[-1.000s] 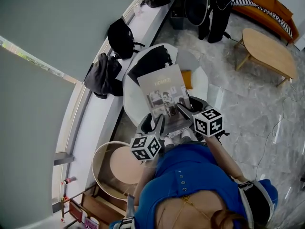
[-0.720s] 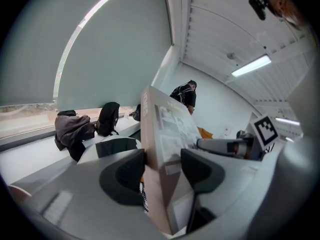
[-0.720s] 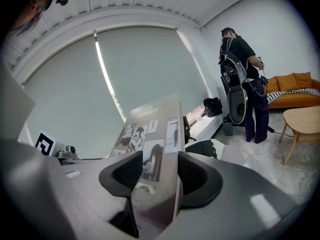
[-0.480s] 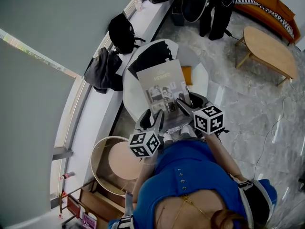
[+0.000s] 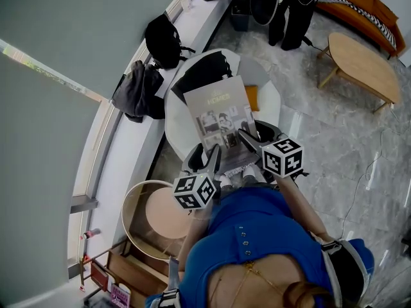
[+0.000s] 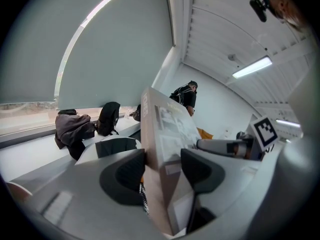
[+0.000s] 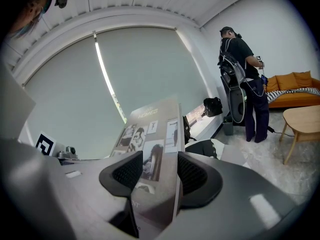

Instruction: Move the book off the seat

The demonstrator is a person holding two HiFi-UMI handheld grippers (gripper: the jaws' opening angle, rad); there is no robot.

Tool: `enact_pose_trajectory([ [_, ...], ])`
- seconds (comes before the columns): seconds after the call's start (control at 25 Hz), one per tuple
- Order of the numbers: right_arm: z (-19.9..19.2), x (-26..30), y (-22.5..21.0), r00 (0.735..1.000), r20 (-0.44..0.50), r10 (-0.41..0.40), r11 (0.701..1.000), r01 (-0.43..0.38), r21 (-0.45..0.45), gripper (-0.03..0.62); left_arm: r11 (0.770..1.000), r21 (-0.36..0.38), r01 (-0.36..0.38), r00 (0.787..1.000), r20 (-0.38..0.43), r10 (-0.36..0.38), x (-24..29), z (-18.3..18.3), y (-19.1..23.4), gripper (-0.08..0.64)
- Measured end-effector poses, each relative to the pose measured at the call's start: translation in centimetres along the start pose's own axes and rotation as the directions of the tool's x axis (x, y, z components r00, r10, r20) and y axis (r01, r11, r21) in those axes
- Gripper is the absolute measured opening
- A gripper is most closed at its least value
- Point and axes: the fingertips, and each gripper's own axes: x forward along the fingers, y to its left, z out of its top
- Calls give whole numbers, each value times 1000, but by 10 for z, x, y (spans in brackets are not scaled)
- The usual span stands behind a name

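The person in the blue top (image 5: 257,236) is holding a hand-held gripper in each hand, and both are squeezing the same book (image 5: 220,122). The left hand-held gripper (image 5: 210,164) is pinching the near edge of the book on the left side. In the left gripper view, the left hand-held gripper (image 6: 162,174) is pressing its two dark jaws onto the book (image 6: 170,126), one on each side. The right hand-held gripper (image 5: 249,143) is pinching the near edge on the right side. In the right gripper view, the right hand-held gripper (image 7: 156,171) is also closing its two jaws tight on the book (image 7: 150,134), with the picture cover facing the camera. The book is tilting up in the air, with its far end pointing away from the person. From the head view it is hanging over the round white seat (image 5: 176,126). A black cloth (image 5: 202,76) is lying on the far part of the seat, and a small orange thing (image 5: 252,99) is peeking out beside the book. A black backpack (image 5: 162,40) is sitting on the window ledge (image 5: 128,153) behind the seat. Another person (image 7: 242,74) is standing far off near an orange sofa (image 7: 295,86).
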Motion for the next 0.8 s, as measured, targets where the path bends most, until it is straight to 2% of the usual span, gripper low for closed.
enact_pose_trajectory([
  [0.8, 6, 0, -17, 1000, -13, 15, 1000, -16, -11, 218, 1000, -17, -17, 1000, 1, 17, 15, 0, -8, 222],
])
